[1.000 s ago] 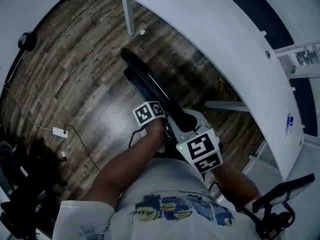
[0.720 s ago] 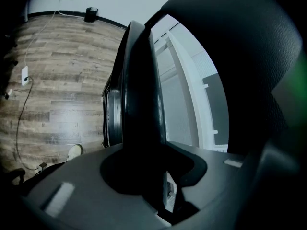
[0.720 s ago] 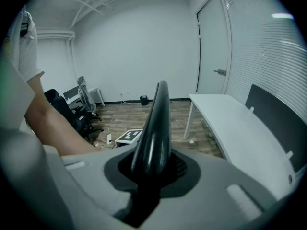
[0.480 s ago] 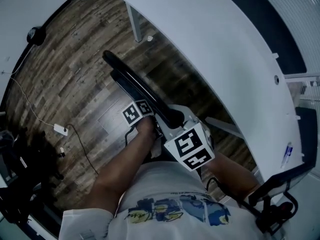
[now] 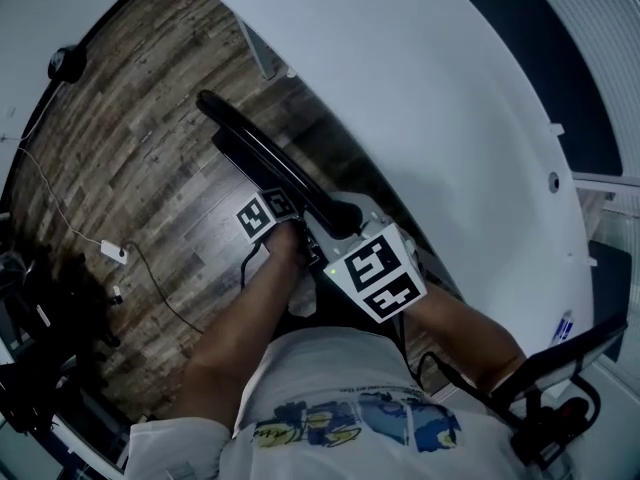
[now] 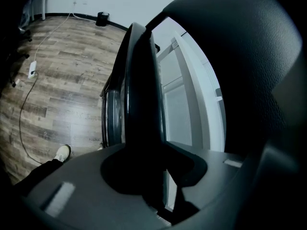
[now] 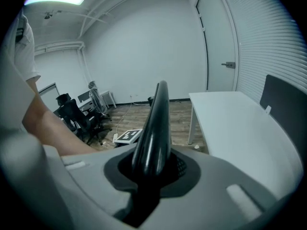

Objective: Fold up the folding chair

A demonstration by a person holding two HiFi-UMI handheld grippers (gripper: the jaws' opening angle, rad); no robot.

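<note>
Left gripper [image 6: 144, 176] and right gripper [image 7: 148, 176] stay clamped on the folding chair [image 5: 262, 156], already flat. It has shifted left beside the white table [image 5: 420, 88]; folding looks done, only stowing remains.

Folding chair [image 5: 268, 161] just left of the table [image 5: 430, 118], power adapter [image 5: 112, 252] on the floor [image 5: 150, 148] further left

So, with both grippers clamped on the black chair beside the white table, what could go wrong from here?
1. The chair runs close along the white table; its far end could knock the table leg.
2. The left gripper and right gripper pinch only a smooth, rounded edge at one end, so the chair might slip or swing.
3. A corded white adapter lies on the floor nearby; a snag or trip seems possible.
</note>
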